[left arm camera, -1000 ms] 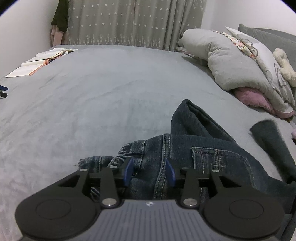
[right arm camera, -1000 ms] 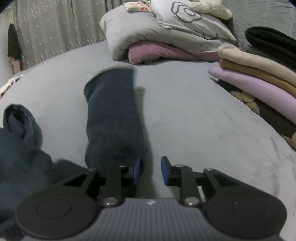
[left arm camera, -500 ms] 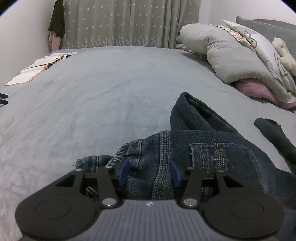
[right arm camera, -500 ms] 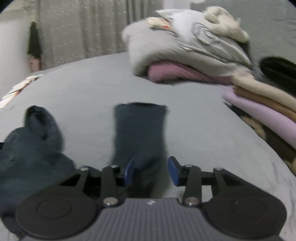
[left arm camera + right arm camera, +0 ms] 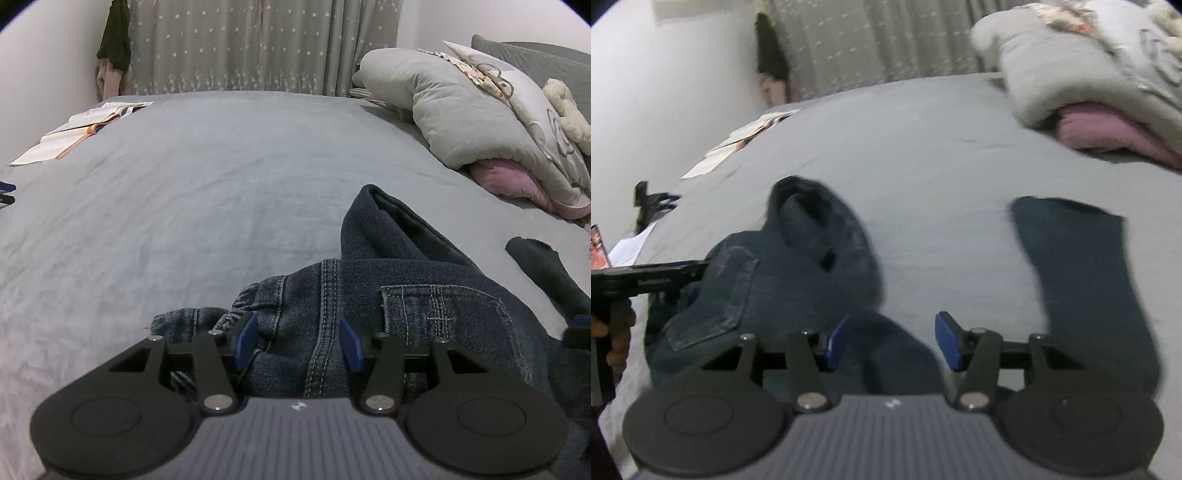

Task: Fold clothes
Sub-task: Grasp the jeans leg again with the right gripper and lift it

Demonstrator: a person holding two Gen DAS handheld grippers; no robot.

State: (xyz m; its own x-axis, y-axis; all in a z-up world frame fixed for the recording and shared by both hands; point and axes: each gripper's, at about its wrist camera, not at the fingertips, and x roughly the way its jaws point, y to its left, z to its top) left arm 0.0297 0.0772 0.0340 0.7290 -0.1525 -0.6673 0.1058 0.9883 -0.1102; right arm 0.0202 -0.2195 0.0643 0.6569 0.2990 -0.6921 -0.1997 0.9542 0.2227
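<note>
The dark blue denim jeans (image 5: 424, 295) were seen lying crumpled on the grey bed cover (image 5: 207, 206), at its near edge, with the waistband bunched and a stitched back pocket facing up. One leg was doubled into a raised hump towards the middle of the bed, while the other dark leg (image 5: 1082, 280) was stretched out flat and apart on the right. No tidy fold was to be found; the work was judged to be at an early stage, with the legs yet to be brought together and the garment yet to be folded across.

The left tongs (image 5: 298, 341) were held over the waistband, the jaws parted with the denim seam between them; the pads did not appear to be pressed on the cloth. The right tongs (image 5: 892, 341) were being opened in a blurred view, with dark denim under and between them but not pinched.

A heap of grey and pink bedding (image 5: 476, 122) was piled at the far right, and an open book (image 5: 81, 129) lay at the far left.
</note>
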